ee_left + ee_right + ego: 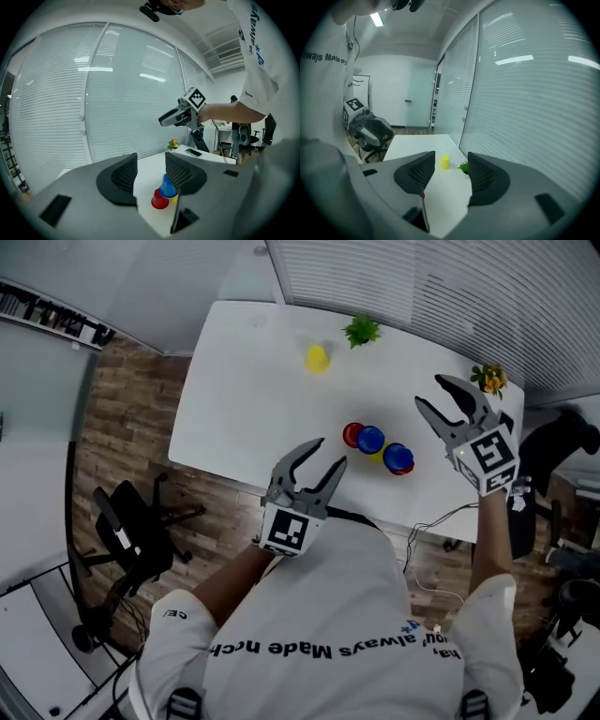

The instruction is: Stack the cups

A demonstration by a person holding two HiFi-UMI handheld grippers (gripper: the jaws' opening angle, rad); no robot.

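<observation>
A lone yellow cup [317,358] stands upside down near the far side of the white table [244,399]. Near the front edge is a cluster: a red cup [353,435], a blue cup [371,440] over a yellow one [376,455], and another blue cup [398,457]. My left gripper [330,452] hovers open just left of the cluster, nothing between its jaws. In the left gripper view the red cup [160,199] and blue cup [168,186] lie ahead of the open left gripper [151,166]. My right gripper [429,393] is raised to the right, open and empty. Its own view looks past the right gripper [451,168] at the yellow cup [444,162].
A small green plant [361,330] and a flower pot [489,379] stand along the table's far edge. A phone [193,152] lies on the table. An office chair [127,531] stands on the wooden floor at the left; a window blind runs behind the table.
</observation>
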